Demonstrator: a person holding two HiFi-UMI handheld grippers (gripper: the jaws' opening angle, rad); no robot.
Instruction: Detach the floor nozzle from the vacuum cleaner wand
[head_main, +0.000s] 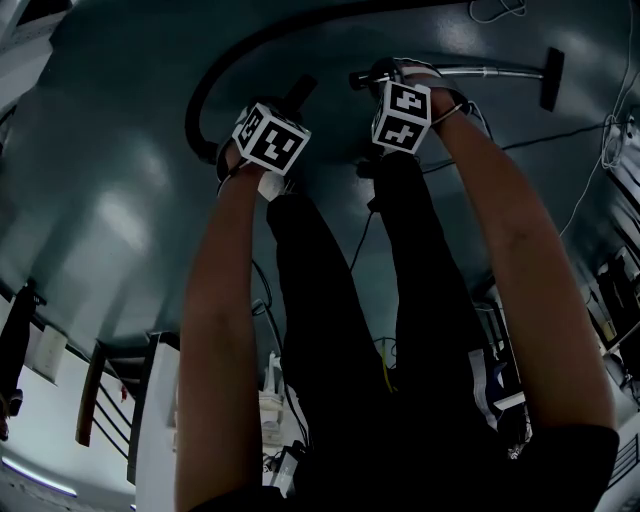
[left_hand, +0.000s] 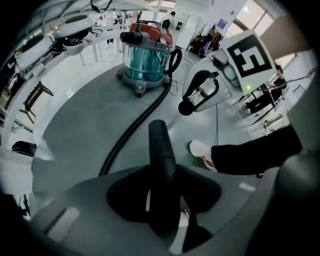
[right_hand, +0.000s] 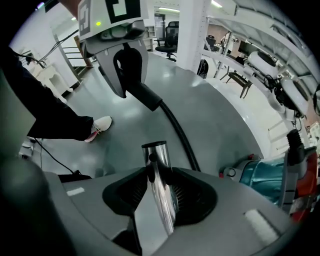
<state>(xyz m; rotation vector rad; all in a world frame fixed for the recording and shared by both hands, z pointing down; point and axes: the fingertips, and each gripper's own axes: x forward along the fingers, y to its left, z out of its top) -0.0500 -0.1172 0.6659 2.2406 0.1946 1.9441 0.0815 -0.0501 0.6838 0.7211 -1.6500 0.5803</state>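
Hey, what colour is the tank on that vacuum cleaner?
See-through teal tank under a red lid; it shows best in the left gripper view.

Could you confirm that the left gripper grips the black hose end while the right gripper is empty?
Not quite. The left gripper does grip the black hose end, but the right gripper is not empty: its jaws are closed on a shiny metal tube, as the right gripper view shows.
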